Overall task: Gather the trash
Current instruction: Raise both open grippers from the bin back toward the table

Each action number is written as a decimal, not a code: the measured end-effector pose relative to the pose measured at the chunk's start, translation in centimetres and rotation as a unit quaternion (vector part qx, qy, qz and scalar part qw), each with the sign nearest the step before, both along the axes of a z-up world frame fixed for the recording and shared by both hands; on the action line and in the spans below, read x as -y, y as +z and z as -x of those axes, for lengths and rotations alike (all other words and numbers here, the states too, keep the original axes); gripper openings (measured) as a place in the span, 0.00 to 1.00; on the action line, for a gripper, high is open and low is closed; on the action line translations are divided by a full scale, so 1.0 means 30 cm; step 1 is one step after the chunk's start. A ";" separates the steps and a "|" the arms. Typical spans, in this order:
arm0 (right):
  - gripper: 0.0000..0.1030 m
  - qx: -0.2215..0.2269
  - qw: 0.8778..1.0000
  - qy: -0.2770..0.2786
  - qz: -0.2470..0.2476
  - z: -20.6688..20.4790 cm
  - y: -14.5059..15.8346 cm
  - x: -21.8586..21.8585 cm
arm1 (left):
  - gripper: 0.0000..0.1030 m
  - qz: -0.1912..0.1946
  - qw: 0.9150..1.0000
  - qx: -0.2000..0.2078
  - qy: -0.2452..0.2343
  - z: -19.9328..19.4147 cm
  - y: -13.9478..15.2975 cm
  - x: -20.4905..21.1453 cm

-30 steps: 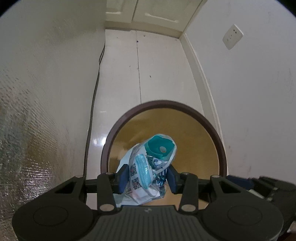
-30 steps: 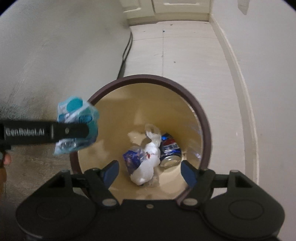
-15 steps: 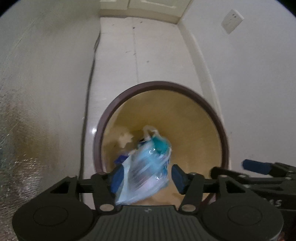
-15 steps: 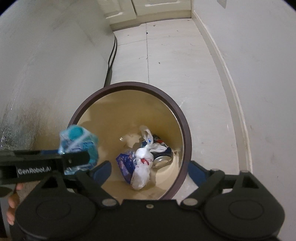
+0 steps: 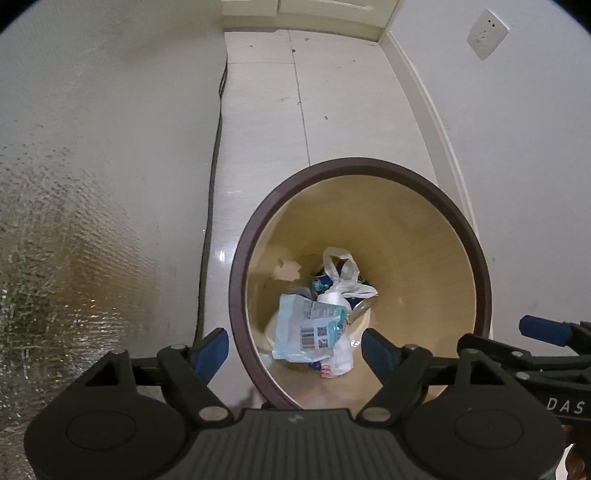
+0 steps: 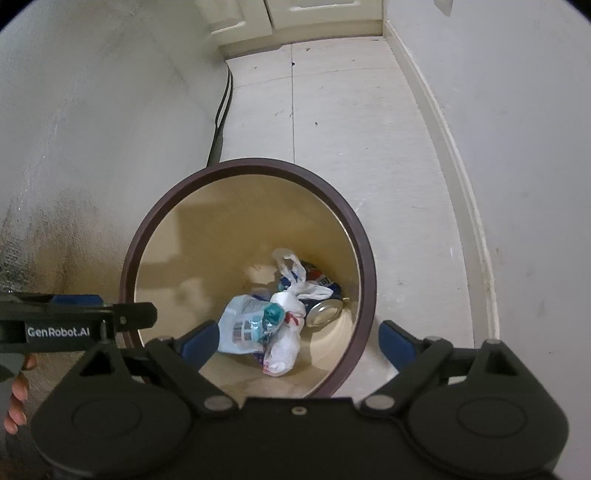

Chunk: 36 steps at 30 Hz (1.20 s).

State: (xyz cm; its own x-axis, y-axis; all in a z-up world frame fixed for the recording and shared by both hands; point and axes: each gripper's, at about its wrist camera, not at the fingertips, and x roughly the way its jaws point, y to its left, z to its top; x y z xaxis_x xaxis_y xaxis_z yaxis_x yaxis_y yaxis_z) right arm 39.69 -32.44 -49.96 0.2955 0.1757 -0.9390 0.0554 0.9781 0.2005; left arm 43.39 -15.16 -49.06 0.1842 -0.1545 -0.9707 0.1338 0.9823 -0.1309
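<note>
One round waste bin [image 5: 476, 254] with a dark brown rim is counted. Inside it, one pale blue plastic packet [image 5: 306, 328] bearing a barcode, one knotted white plastic bag [image 5: 341, 275] and one crushed drink can [image 6: 323, 308] are recorded; a further scrap of wrapper beneath them cannot be counted with certainty. Two tongs are noted: the left tongs [image 5: 295, 347] and the right tongs [image 6: 299, 338], each with jaws opening and nothing between them. One wall socket [image 5: 487, 34] and one dark cable [image 6: 221, 110] along the floor are observed.
</note>
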 end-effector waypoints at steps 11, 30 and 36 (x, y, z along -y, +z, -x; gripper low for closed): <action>1.00 0.006 1.000 -0.008 0.025 0.006 0.013 0.009 | 1.00 -0.018 1.000 0.006 0.006 0.011 0.040 -0.038; 1.00 0.018 0.998 -0.028 0.053 0.045 0.077 0.045 | 1.00 -0.043 0.999 0.021 -0.005 0.071 0.107 -0.041; 1.00 0.021 0.998 -0.045 0.049 0.057 0.107 0.050 | 1.00 -0.044 0.999 0.027 0.007 0.115 0.147 -0.067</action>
